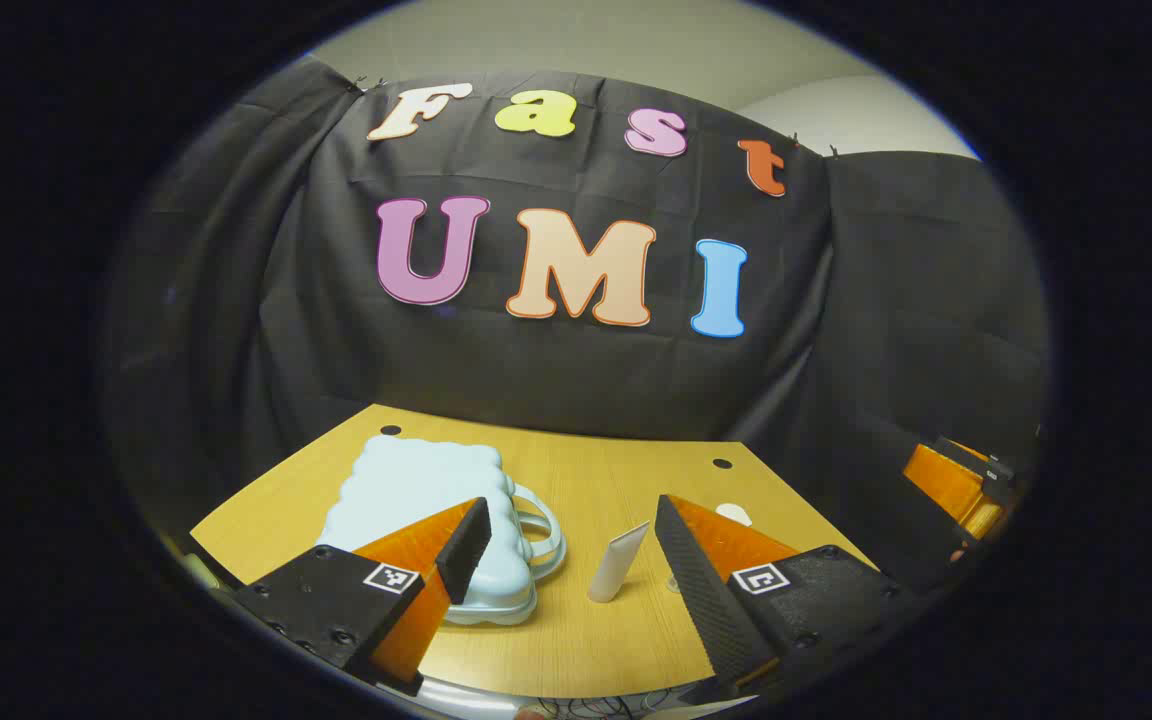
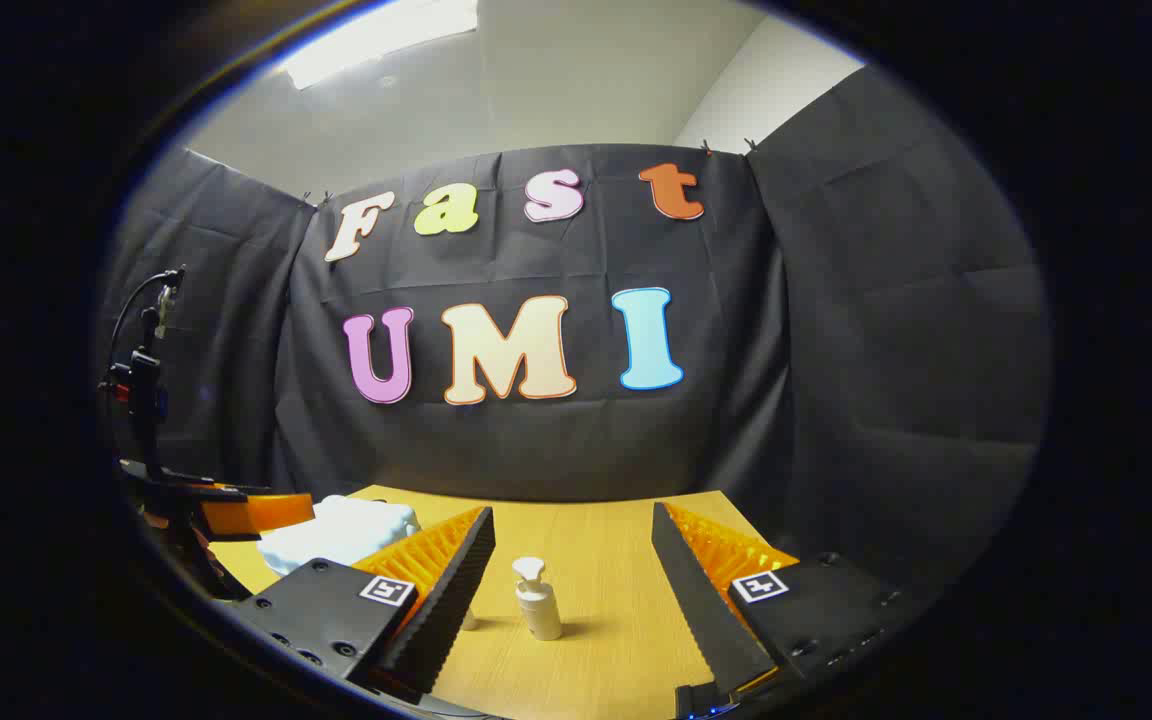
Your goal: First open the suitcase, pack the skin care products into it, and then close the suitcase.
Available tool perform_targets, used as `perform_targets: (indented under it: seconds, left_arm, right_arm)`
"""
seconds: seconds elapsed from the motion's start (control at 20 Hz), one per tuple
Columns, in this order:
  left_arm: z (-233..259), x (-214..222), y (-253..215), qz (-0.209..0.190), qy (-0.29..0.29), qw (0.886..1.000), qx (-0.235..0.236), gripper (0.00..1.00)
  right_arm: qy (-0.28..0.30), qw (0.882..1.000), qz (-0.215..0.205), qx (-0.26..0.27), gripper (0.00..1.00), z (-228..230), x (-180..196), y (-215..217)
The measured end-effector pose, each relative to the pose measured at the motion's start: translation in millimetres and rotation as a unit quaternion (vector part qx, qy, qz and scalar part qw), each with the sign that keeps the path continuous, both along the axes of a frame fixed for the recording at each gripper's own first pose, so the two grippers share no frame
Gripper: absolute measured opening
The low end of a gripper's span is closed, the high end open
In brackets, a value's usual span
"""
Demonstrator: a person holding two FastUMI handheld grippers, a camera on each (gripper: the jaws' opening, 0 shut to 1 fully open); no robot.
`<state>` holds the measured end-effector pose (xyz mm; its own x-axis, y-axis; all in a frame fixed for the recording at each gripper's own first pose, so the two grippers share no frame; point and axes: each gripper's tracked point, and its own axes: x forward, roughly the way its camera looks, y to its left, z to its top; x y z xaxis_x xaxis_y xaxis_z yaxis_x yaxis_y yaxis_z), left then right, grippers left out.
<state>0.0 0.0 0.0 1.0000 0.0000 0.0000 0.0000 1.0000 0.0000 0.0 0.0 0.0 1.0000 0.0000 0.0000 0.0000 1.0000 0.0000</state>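
One suitcase (image 1: 426,500) shut; one tube (image 1: 618,563), one pump bottle (image 2: 538,598).

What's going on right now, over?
Left gripper open, empty. Right gripper open, empty. Suitcase shut on table. Tube and pump bottle unpacked, nothing blocking.

Bare table (image 1: 626,480) lies between suitcase (image 1: 416,490) and tube (image 1: 618,562); pump bottle (image 2: 538,598) stands apart.
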Motion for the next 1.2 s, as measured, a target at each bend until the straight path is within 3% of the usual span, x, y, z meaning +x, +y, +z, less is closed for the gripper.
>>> perform_targets:
  seconds: [0.65,0.95,1.2]
  left_arm:
    - [-11.5,25.8,-1.9,-0.014,0.032,0.999,-0.011,0.97]
    - [-25.1,75.6,1.6,-0.023,0.099,0.994,-0.025,0.98]
    - [-49.0,123.9,10.9,-0.017,0.181,0.983,-0.027,0.98]
  right_arm:
    - [0.019,1.000,0.006,0.002,0.99,-14.2,17.5,10.2]
    - [0.039,0.999,0.000,-0.001,0.99,-28.8,26.7,4.9]
    - [0.053,0.999,-0.004,0.002,0.99,-37.3,32.4,-0.5]
